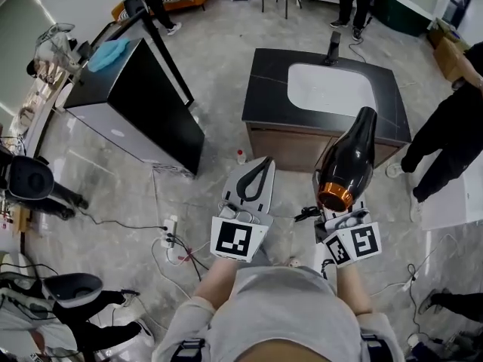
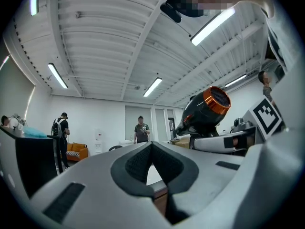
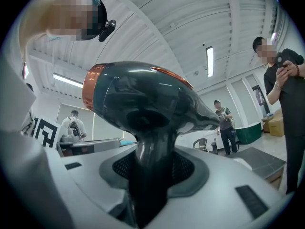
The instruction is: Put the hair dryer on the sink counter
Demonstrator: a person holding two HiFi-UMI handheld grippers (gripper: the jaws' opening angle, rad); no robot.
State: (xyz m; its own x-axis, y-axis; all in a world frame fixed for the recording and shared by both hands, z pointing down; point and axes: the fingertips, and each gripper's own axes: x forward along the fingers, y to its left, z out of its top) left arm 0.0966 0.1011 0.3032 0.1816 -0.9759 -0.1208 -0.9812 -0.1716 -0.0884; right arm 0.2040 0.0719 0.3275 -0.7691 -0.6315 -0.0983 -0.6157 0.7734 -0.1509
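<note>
A glossy black hair dryer with a copper rear ring is held up in the air, its nozzle pointing toward the sink counter. My right gripper is shut on its handle; in the right gripper view the handle stands between the padded jaws and the body fills the middle. My left gripper hangs beside it, shut and holding nothing, its tips meeting. The dryer shows at the right of the left gripper view. The dark counter holds a white basin and a black faucet.
A black cabinet stands to the left, with a blue cloth on its top. A power strip and cables lie on the floor near my feet. A person in black stands right of the counter, others farther back.
</note>
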